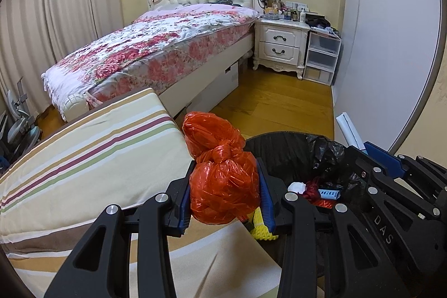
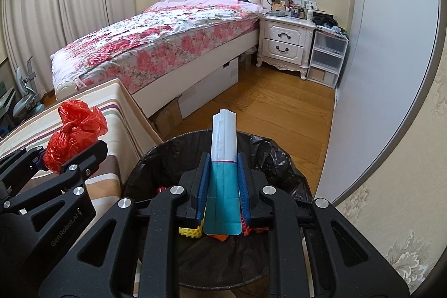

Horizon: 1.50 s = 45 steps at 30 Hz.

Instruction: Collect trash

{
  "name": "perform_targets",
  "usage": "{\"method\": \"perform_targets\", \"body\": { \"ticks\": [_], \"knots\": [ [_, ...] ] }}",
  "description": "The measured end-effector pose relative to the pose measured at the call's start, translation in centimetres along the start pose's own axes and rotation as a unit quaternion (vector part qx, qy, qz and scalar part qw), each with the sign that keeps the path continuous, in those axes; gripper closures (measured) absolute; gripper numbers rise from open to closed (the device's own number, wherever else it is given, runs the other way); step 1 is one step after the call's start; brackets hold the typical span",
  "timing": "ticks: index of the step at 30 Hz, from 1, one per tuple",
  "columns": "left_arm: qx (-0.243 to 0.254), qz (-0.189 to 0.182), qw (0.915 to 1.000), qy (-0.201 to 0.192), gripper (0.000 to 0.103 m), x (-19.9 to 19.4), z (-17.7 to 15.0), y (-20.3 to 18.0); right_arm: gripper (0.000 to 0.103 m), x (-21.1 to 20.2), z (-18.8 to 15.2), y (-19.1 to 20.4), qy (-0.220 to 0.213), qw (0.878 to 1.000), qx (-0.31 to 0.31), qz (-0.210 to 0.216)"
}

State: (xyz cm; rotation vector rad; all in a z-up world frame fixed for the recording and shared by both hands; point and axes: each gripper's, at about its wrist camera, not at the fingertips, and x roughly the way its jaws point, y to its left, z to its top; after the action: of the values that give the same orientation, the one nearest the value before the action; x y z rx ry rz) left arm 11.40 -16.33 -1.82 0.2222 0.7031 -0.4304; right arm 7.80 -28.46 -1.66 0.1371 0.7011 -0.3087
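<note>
My left gripper (image 1: pixel 225 194) is shut on a knotted red plastic bag (image 1: pixel 223 175), held at the left rim of a black-lined trash bin (image 1: pixel 282 150). In the right wrist view the same red plastic bag (image 2: pixel 71 136) shows at the left, over a striped cushion (image 2: pixel 111 113). My right gripper (image 2: pixel 223 183) is shut on a flattened white and teal carton (image 2: pixel 223 158), which stands upright over the trash bin (image 2: pixel 173 155). Inside the bin lie red rope (image 1: pixel 313 190), a yellow piece (image 1: pixel 261 228) and a small blue item (image 1: pixel 329 194).
A striped cushion (image 1: pixel 83 158) lies left of the bin. Beyond it stands a bed with a floral cover (image 1: pixel 156 46), a white nightstand (image 1: pixel 282 46) and plastic drawers (image 1: pixel 321 57). A grey wardrobe door (image 1: pixel 385 60) runs along the right; wooden floor (image 1: pixel 279 102) lies between.
</note>
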Motion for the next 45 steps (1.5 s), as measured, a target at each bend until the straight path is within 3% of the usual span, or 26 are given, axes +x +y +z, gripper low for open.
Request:
{"method": "perform_targets", "body": {
  "ticks": [26, 29, 32, 39, 42, 45],
  "knots": [
    [0.023, 0.013, 0.9991, 0.032, 0.062, 3.2, 0.1, -2.3, 0.083, 2.5, -0.4, -1.7, 0.017, 1.0, 0.02, -0.014],
    [0.022, 0.016, 0.9991, 0.034, 0.056, 3.4, -0.1, -2.3, 0.082, 2.7, -0.3, -1.6, 0.018, 1.0, 0.02, -0.016],
    [0.019, 0.018, 0.9991, 0.034, 0.047, 3.5, -0.1, -2.2, 0.067, 2.7, -0.3, -1.6, 0.016, 0.999, 0.021, -0.02],
    [0.013, 0.024, 0.9992, 0.03, 0.032, 3.3, -0.2, -1.7, 0.05, 2.4, -0.4, -1.9, 0.007, 0.999, 0.03, -0.034],
    [0.007, 0.028, 0.9992, 0.028, 0.03, 3.1, -0.3, -1.3, 0.039, 2.3, -0.4, -2.1, 0.003, 0.999, 0.033, -0.04],
    [0.004, 0.032, 0.9992, 0.026, 0.029, 2.8, -0.4, -0.9, 0.036, 2.1, -0.5, -2.1, 0.003, 0.999, 0.031, -0.042]
  ]
}}
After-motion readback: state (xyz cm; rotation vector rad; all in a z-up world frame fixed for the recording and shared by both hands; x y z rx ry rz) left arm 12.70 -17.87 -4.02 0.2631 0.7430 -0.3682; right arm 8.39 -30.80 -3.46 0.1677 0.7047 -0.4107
